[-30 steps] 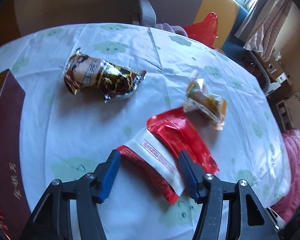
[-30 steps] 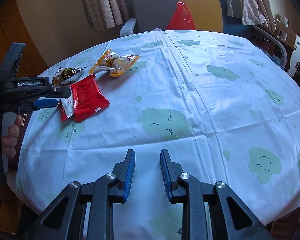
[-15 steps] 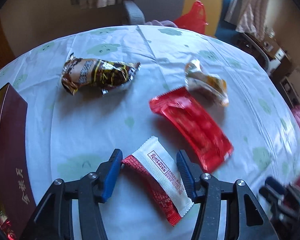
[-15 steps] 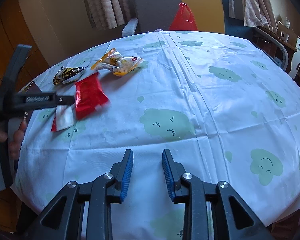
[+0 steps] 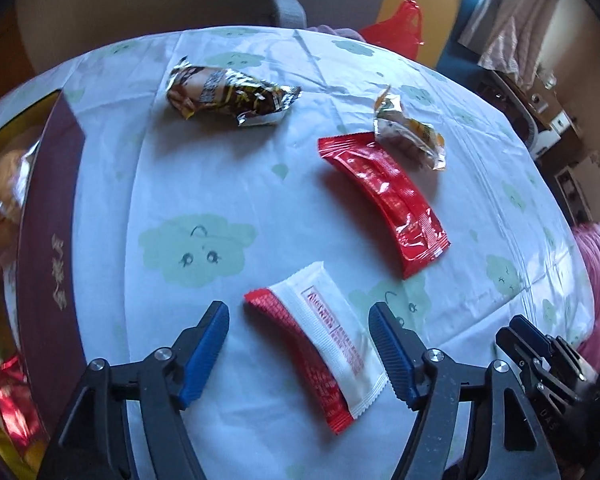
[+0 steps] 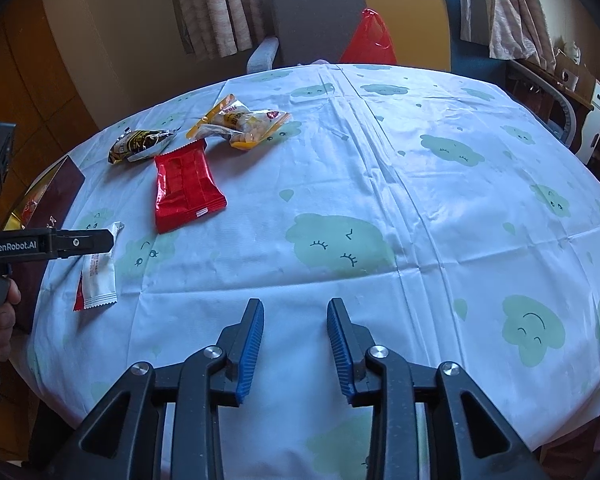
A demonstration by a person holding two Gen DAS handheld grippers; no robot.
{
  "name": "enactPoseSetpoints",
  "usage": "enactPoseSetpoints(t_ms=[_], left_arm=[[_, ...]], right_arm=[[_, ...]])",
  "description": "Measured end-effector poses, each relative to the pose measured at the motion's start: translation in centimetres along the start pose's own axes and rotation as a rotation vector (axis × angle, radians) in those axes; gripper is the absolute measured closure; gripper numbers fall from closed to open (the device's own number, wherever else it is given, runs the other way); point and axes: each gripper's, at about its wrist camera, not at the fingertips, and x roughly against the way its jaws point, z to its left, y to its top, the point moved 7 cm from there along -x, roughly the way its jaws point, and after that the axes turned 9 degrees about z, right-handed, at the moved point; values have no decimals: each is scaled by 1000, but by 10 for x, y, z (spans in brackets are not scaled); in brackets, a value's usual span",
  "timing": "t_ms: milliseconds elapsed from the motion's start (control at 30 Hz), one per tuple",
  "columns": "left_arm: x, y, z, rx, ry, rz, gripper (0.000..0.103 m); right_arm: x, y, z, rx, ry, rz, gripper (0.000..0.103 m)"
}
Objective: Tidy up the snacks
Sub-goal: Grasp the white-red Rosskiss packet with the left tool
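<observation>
White-and-red snack packet (image 5: 320, 344) lies flat on the clouded tablecloth (image 6: 380, 200), between the left gripper (image 5: 300, 354), whose jaws have just been opening, clear of it. Right gripper (image 6: 296, 340) parted, empty. Box (image 5: 50, 240) at table's left edge already holds snacks. Four packets remain, judging by this: red packet (image 5: 384, 196), brown wrapper (image 5: 228, 96), yellow packet (image 5: 410, 134). Chair, curtains beyond.

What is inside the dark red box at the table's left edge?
The left wrist view shows the dark red box open, with shiny wrapped snacks inside: a pale golden packet and a red foil one. The box's wall and the frame edge hide the rest.
</observation>
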Motion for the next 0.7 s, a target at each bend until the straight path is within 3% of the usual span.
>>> enactPoseSetpoints(t_ms=[133, 333, 367, 467, 600, 700], left_arm=[[2, -13, -5, -3, 23, 5, 31], [-6, -2, -14, -15, 77, -2, 32], [-8, -1, -15, -24, 97, -4, 34], [-8, -2, -21, -112, 167, -35, 61], [-2, -16, -17, -170, 155, -70, 72], [2, -27, -9, -198, 136, -112, 72]], right_arm=[[0, 0, 0, 1, -1, -4, 68], [0, -1, 0, 5, 2, -12, 67], [0, -1, 0, 6, 2, -13, 67], [1, -1, 1, 10, 4, -12, 67], [1, 0, 2, 20, 4, -7, 67], [0, 3, 3, 31, 28, 3, 67]])
